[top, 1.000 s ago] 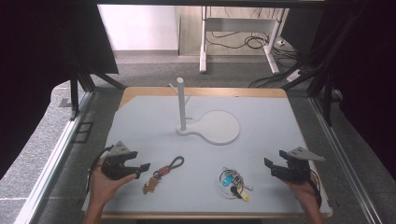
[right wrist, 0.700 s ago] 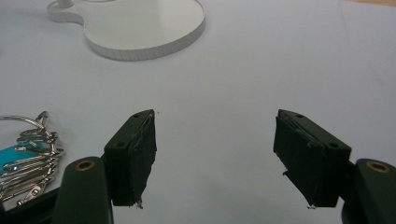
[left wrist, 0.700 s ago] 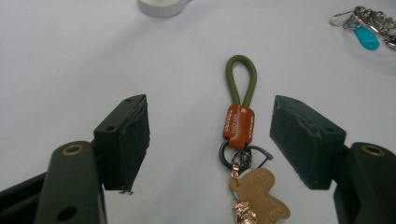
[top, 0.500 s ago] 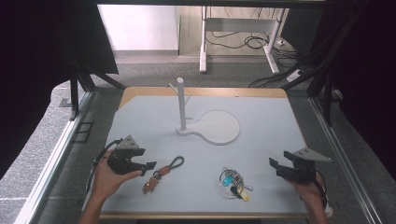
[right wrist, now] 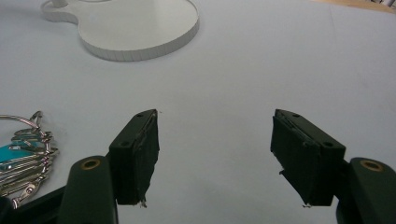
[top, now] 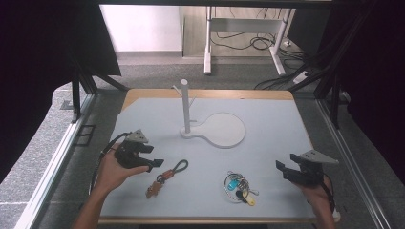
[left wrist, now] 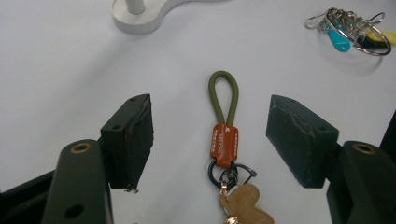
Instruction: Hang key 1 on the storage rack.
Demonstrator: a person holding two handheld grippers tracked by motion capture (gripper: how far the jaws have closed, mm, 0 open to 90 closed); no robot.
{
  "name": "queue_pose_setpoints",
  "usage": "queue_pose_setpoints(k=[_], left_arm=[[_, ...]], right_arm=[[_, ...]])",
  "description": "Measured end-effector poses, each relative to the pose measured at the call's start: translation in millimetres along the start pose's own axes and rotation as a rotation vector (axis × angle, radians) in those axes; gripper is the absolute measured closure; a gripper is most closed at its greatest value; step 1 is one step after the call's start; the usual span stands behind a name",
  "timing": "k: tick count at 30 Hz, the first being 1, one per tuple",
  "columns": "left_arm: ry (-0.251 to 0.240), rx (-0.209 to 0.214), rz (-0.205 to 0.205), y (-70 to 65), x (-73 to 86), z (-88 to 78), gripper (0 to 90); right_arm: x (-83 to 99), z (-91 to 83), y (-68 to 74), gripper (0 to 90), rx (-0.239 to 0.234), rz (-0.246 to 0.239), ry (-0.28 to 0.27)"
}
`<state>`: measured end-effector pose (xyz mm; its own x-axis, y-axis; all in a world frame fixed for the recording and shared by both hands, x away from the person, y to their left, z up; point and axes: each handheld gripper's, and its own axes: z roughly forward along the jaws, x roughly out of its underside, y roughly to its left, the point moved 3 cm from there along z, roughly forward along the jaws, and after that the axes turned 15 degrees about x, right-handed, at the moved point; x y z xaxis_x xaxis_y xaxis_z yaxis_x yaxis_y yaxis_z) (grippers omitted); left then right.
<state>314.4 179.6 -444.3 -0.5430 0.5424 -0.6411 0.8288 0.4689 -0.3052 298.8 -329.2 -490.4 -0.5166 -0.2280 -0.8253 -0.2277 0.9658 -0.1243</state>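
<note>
So the left tongs (top: pixel 154 163) are hovering at the left side of the desk (top: pixel 267 124), pointing right at the keychain (top: pixel 167 175) with the olive cord loop, orange leather tab and a little brown charm. In the left gripper view that keychain (left wrist: pixel 224 140) lies flat on the desk right in line with the gap between the two black jaws, loop end pointing away from the tongs, charm end nearest. The jaws are spread wide and have just been easing in a bit, but neither pad touches the keychain, so nothing's gripped.

The right tongs (top: pixel 282 169) sit over at the desk's right edge, also released, jaws having just narrowed slightly with only bare desk between them. The bunch of keys (top: pixel 239 185) with the teal tag lies near them, off to their left, not touching.

The white stand (top: pixel 210 126) with its upright post is farther back, well apart from both.
</note>
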Motion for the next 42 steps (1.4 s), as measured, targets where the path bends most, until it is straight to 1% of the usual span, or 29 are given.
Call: queue_pose_setpoints(k=[1, 3, 5, 7, 11, 12, 15, 16, 19, 20, 21, 24, 26, 28, 29, 31, 33, 39, 42], left_arm=[[0.007, 0.004, 0.0, 1.1, -0.8, 1.4, 32.7], [0.03, -0.004, 0.008, 3.7, -2.3, 4.2, 33.1], [0.043, -0.003, 0.016, 3.1, -5.1, 7.5, 33.9], [0.062, 0.0, 0.034, 1.6, -8.8, 9.8, 34.5], [0.099, -0.015, 0.058, -0.1, -15.6, 13.9, 35.6], [0.106, -0.016, 0.064, 0.1, -17.0, 15.3, 35.9], [0.129, -0.004, 0.066, 0.4, -18.5, 20.0, 38.3], [0.139, -0.003, 0.067, 0.8, -18.5, 21.4, 39.5], [0.178, 0.007, 0.071, 1.5, -16.9, 28.5, 40.4], [0.184, 0.01, 0.071, 1.4, -16.4, 30.1, 41.0], [0.199, 0.014, 0.074, 1.1, -15.4, 32.9, 41.4], [0.218, 0.026, 0.074, 0.5, -13.7, 37.6, 43.3], [0.242, 0.032, 0.074, 0.7, -12.1, 40.9, 43.8], [0.262, 0.027, 0.068, 1.5, -9.9, 44.9, 44.0], [0.262, 0.022, 0.062, 1.8, -9.0, 46.7, 44.0], [0.282, 0.017, 0.06, 3.5, -6.7, 50.1, 44.3], [0.3, 0.011, 0.068, 4.5, -5.3, 53.3, 44.7], [0.358, 0.02, 0.067, 3.3, -3.3, 65.0, 46.3], [0.374, 0.022, 0.069, 3.3, -2.2, 69.7, 47.3]], right_arm=[[0.0, -0.4, -0.1, 32.4, 0.001, -0.003, -0.001], [-0.2, -0.7, -0.4, 32.5, 0.003, -0.004, -0.003], [-0.5, -1.0, -1.3, 31.8, 0.008, 0.001, 0.0], [-0.3, -0.1, -1.5, 31.5, 0.016, 0.005, 0.005], [1.1, 2.5, 0.9, 31.6, 0.012, -0.003, 0.024], [1.3, 3.4, 1.7, 31.6, 0.013, -0.012, 0.028], [1.3, 5.4, 4.9, 31.6, 0.015, -0.028, 0.039], [1.5, 6.4, 6.6, 31.6, 0.01, -0.037, 0.045], [2.1, 7.6, 7.6, 31.5, 0.01, -0.043, 0.049], [2.4, 8.0, 7.9, 31.6, 0.013, -0.043, 0.048], [2.4, 8.0, 7.9, 31.6, 0.013, -0.042, 0.047], [2.1, 7.7, 7.8, 31.8, 0.013, -0.038, 0.042], [1.9, 7.5, 7.8, 32.1, 0.016, -0.036, 0.037], [1.3, 7.1, 7.9, 32.7, 0.023, -0.03, 0.027], [1.0, 7.1, 7.8, 32.7, 0.023, -0.028, 0.024], [1.3, 7.4, 8.1, 32.6, 0.023, -0.029, 0.026], [1.6, 7.6, 8.4, 32.6, 0.022, -0.032, 0.028], [1.8, 8.4, 8.8, 32.3, 0.025, -0.034, 0.032], [2.2, 8.8, 8.5, 32.2, 0.026, -0.036, 0.035]])
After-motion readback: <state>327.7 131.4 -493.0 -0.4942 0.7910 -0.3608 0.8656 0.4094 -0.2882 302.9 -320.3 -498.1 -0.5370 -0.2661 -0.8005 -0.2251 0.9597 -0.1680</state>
